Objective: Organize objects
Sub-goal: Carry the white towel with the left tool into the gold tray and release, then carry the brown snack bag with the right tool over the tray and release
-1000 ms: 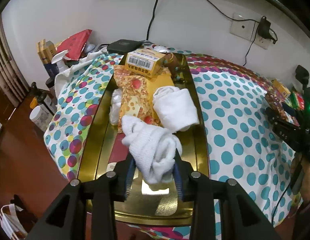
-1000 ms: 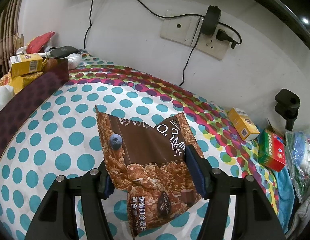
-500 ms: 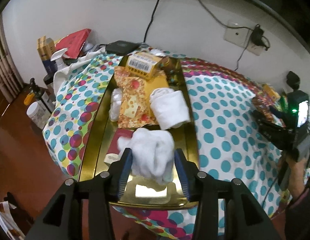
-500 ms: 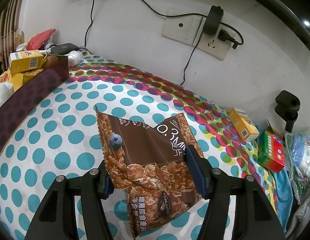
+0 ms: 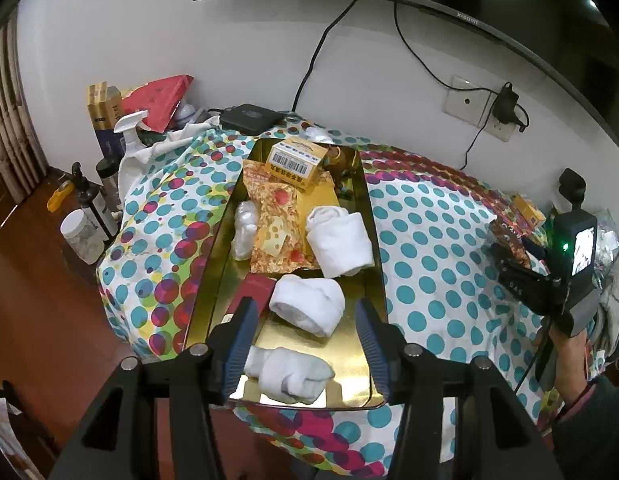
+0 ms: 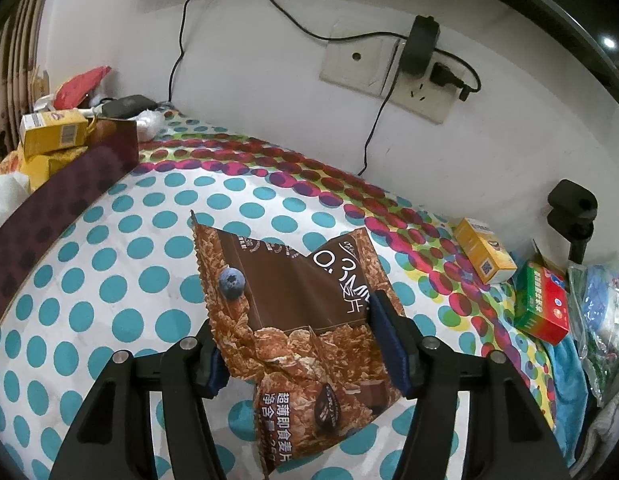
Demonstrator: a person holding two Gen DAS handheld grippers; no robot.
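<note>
My left gripper [image 5: 305, 340] is open and empty above the near end of a gold tray [image 5: 351, 376]. A rolled white sock [image 5: 307, 304] lies in the tray between and beyond its fingers. A second sock roll [image 5: 289, 372] lies at the tray's near edge and a third [image 5: 339, 240] further back. My right gripper [image 6: 305, 344] is shut on a brown cereal bag [image 6: 293, 312] and holds it over the dotted cloth. It shows in the left wrist view [image 5: 517, 276] at the right.
The tray also holds a yellow box [image 5: 295, 162], an orange wrapper [image 5: 275, 224] and a dark red packet [image 5: 253, 292]. Bottles [image 5: 91, 204] stand left of the table. A yellow box [image 6: 483, 256] and a green-red box [image 6: 543, 304] lie at the right. The tray's dark wall [image 6: 57, 208] is at the left.
My left gripper opened and let go of the white sock roll, which now lies in the tray. The gripper drew back and up. My right gripper has stayed put, holding the bag.
</note>
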